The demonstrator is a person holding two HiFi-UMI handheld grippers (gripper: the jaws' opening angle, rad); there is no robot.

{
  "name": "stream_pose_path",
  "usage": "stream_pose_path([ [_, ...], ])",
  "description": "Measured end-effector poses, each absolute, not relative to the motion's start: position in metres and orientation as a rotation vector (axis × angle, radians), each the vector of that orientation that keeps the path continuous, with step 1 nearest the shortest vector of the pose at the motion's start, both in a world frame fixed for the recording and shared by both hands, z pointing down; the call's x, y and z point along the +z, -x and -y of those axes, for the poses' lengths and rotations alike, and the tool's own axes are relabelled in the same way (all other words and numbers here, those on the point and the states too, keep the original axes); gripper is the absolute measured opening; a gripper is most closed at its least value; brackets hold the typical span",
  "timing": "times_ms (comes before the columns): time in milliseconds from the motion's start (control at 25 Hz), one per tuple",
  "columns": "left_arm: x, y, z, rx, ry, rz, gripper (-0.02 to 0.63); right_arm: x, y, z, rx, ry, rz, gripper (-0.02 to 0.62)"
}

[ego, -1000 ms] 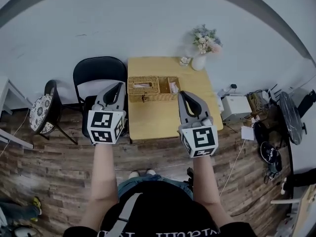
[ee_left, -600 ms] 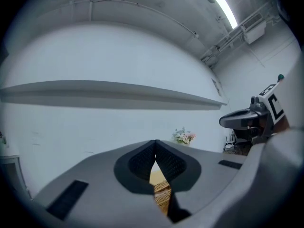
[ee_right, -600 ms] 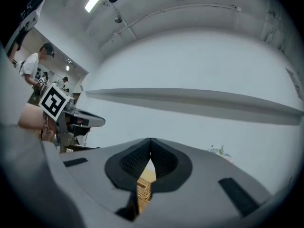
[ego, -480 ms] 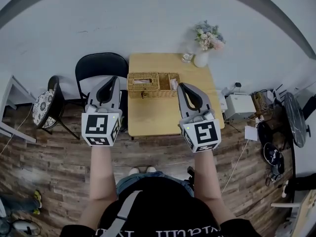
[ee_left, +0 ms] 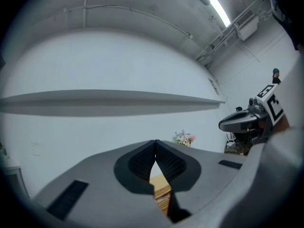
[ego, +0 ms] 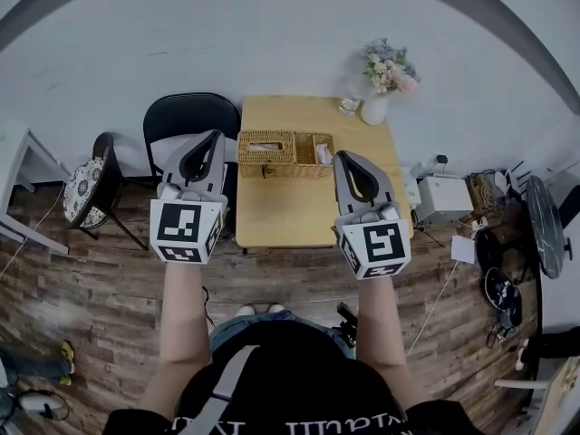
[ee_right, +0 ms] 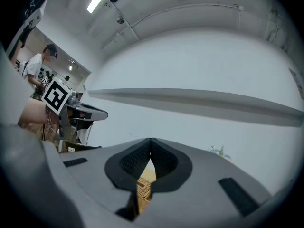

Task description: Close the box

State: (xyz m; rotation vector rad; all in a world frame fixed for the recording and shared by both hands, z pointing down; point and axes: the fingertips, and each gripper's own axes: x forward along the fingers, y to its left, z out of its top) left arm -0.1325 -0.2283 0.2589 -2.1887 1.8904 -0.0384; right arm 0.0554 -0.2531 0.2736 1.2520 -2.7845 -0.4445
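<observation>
A wicker box (ego: 284, 152) stands at the back of the wooden table (ego: 308, 211); its right compartment (ego: 316, 149) is uncovered, with white items inside. Both grippers hover level in front of the table, apart from the box. My left gripper (ego: 215, 136) is shut and empty, over the table's left edge. My right gripper (ego: 343, 157) is shut and empty, just to the right of the box. In the left gripper view the jaws (ee_left: 155, 141) meet, with the wicker box (ee_left: 161, 194) showing below them. In the right gripper view the jaws (ee_right: 150, 139) also meet above the box (ee_right: 142, 191).
A black chair (ego: 186, 120) stands left of the table and a patterned stool (ego: 80, 188) further left. A white vase of flowers (ego: 385, 75) and a small glass (ego: 349, 105) sit at the table's far right corner. A white device (ego: 441, 196) and cables lie on the floor at right.
My left gripper has risen a little and rolled slightly; the right gripper has barely moved. Both stay shut and empty.
</observation>
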Motion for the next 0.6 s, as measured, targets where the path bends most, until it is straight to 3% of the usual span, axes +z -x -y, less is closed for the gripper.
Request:
stream_pose_path([
  [600, 0.2525, 0.1237, 0.2266, -0.09, 2.183, -1.775, 0.011, 0.2692, -0.0612, 0.2579, -0.427, -1.331, 2.766, 0.014],
])
